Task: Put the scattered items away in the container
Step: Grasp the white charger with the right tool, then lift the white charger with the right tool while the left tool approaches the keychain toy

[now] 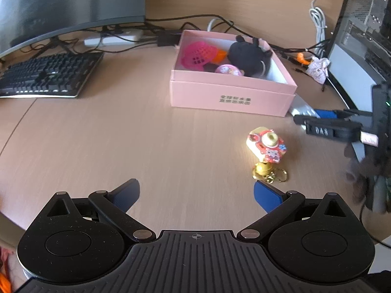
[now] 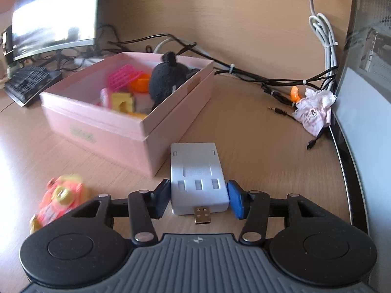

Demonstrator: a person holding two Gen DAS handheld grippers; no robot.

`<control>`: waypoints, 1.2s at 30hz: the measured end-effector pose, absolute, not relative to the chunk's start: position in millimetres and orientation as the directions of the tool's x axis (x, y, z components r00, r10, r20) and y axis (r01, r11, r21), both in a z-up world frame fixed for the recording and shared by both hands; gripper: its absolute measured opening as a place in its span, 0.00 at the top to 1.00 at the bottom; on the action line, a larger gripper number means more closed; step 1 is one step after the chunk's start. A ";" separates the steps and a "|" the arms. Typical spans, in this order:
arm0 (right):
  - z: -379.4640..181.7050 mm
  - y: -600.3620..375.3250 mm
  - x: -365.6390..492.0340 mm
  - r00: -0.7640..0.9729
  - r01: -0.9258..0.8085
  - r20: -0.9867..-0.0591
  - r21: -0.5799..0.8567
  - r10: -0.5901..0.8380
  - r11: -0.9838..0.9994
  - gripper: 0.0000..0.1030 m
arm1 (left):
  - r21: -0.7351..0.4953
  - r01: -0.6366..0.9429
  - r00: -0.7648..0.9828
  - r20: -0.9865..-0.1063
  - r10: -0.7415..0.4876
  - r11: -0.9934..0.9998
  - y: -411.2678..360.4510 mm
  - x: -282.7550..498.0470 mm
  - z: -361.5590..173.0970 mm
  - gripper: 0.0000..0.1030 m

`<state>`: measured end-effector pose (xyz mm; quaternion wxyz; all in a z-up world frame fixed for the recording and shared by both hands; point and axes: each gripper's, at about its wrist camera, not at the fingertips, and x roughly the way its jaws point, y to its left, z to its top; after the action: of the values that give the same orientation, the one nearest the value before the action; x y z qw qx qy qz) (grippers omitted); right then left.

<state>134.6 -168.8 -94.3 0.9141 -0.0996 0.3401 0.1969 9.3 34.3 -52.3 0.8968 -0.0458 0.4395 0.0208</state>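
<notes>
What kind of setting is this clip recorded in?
Most likely an office or home computer desk: a curved monitor, a black keyboard and tangled cables share the wooden desk.

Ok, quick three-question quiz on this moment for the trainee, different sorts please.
1. True or false: the right tool has its pads on either side of the white USB device.
2. Which lies loose on the desk beside the toy camera? A) gold bell keychain B) black plush C) pink basket
3. Fill in: the left tool is ____ and holds nothing.

Key: 1 true; 2 A; 3 open. The plush and basket already sit in the pink box.
</notes>
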 end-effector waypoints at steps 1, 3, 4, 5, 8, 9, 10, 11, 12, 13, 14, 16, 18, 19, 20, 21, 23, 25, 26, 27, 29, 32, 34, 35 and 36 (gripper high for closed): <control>-93.8 -171.9 125.4 0.685 -0.441 -0.665 -0.050 0.299 0.896 0.52 | -0.067 -0.063 0.613 -0.790 -0.015 0.996 30.9 11.4 -52.8 0.01; -91.9 -177.1 103.2 0.667 -0.476 -0.673 -0.054 0.321 0.878 0.52 | -0.074 -0.030 0.615 -0.787 -0.040 0.997 24.2 14.5 -53.7 0.01; -90.0 -180.6 90.5 0.658 -0.502 -0.672 -0.055 0.340 0.863 0.52 | -0.078 -0.012 0.616 -0.786 -0.054 0.997 20.4 16.0 -54.0 0.01; -88.0 -184.0 77.7 0.652 -0.530 -0.668 -0.064 0.358 0.846 0.52 | -0.082 0.004 0.617 -0.784 -0.067 0.997 17.1 17.7 -54.4 0.01; -86.3 -190.7 54.2 0.688 -0.521 -0.661 -0.162 0.300 0.838 0.44 | -0.090 0.037 0.618 -0.780 -0.094 0.995 9.9 22.5 -55.1 0.01; -86.3 -193.4 50.4 0.709 -0.490 -0.654 -0.190 0.262 0.850 0.37 | -0.093 0.047 0.618 -0.779 -0.102 0.995 7.9 24.0 -55.4 0.01; -85.9 -196.8 48.4 0.728 -0.450 -0.649 -0.209 0.221 0.868 0.34 | -0.095 0.057 0.619 -0.778 -0.110 0.994 6.1 25.2 -55.5 0.01; -85.7 -199.1 46.9 0.747 -0.395 -0.644 -0.230 0.166 0.890 0.34 | -0.096 0.067 0.619 -0.776 -0.117 0.993 4.3 26.2 -55.5 0.01; -84.6 -199.9 45.2 0.765 -0.345 -0.633 -0.248 0.118 0.905 0.33 | -0.098 0.076 0.620 -0.775 -0.124 0.992 3.0 27.1 -55.5 0.01; -82.9 -200.0 42.6 0.782 -0.294 -0.619 -0.260 0.075 0.920 0.31 | -0.100 0.083 0.620 -0.774 -0.130 0.992 2.0 27.9 -55.6 0.01; -80.1 -199.9 40.8 0.789 -0.265 -0.611 -0.246 0.063 0.932 0.29 | -0.102 0.090 0.620 -0.773 -0.136 0.991 1.0 28.7 -55.8 0.01; -73.2 -200.7 38.7 0.791 -0.219 -0.606 -0.152 0.084 0.964 0.16 | -0.103 0.100 0.618 -0.773 -0.143 0.990 0.1 29.4 -56.0 0.01; -69.6 -198.8 40.2 0.791 -0.174 -0.604 -0.070 0.097 0.982 0.13 | -0.102 0.108 0.618 -0.772 -0.147 0.989 1.2 29.2 -55.9 0.01; -70.5 -195.0 42.6 0.794 -0.154 -0.602 -0.065 0.084 0.986 0.13 | -0.100 0.109 0.619 -0.772 -0.146 0.989 2.2 28.8 -55.7 0.01; -72.3 -190.9 45.3 0.801 -0.132 -0.596 -0.075 0.061 0.988 0.13 | -0.097 0.108 0.621 -0.770 -0.143 0.989 3.6 28.2 -55.4 0.01; -75.3 -187.2 48.9 0.805 -0.109 -0.592 -0.085 0.038 0.990 0.12 | -0.094 0.106 0.624 -0.769 -0.140 0.990 5.5 27.4 -55.3 0.01; -81.4 -183.3 58.3 0.797 -0.063 -0.603 -0.091 -0.005 0.994 0.12 | -0.085 0.101 0.628 -0.767 -0.130 0.991 10.4 25.1 -54.8 0.01; -86.3 -184.1 66.2 0.792 -0.030 -0.610 -0.083 -0.027 0.996 0.06 | -0.078 0.097 0.634 -0.764 -0.121 0.992 14.6 23.3 -54.0 0.01; -87.4 -184.1 69.4 0.787 -0.009 -0.616 -0.086 -0.046 0.996 0.05 | -0.076 0.097 0.635 -0.763 -0.120 0.992 16.5 22.6 -54.0 0.01; -87.6 -184.5 70.2 0.785 0.000 -0.617 -0.081 -0.051 0.997 0.05 | -0.075 0.096 0.635 -0.763 -0.119 0.993 18.1 22.4 -54.1 0.01; -88.0 -184.5 72.5 0.779 0.003 -0.625 -0.064 -0.042 0.998 0.05 | -0.076 0.095 0.633 -0.765 -0.119 0.993 21.7 23.7 -55.1 0.01; -90.7 -182.8 76.2 0.769 0.006 -0.639 -0.037 -0.028 0.999 0.05 | -0.078 0.086 0.630 -0.768 -0.115 0.993 26.9 27.7 -56.6 0.01; -93.5 -178.5 78.3 0.766 0.010 -0.642 -0.049 -0.039 0.999 0.03 | -0.080 0.078 0.633 -0.766 -0.111 0.994 29.2 30.5 -56.8 0.01; -94.7 -176.1 78.6 0.767 0.008 -0.640 -0.063 -0.046 0.998 0.03 | -0.082 0.075 0.632 -0.767 -0.112 0.994 29.7 32.0 -56.8 0.01; -95.1 -174.8 79.3 0.767 0.004 -0.640 -0.069 -0.048 0.998 0.03 | -0.084 0.077 0.631 -0.767 -0.114 0.993 29.6 33.2 -57.0 0.01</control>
<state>79.3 -174.8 -95.1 0.9393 -0.0320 0.3413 -0.0137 33.2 29.6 -57.0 0.9028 -0.0215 0.4263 -0.0530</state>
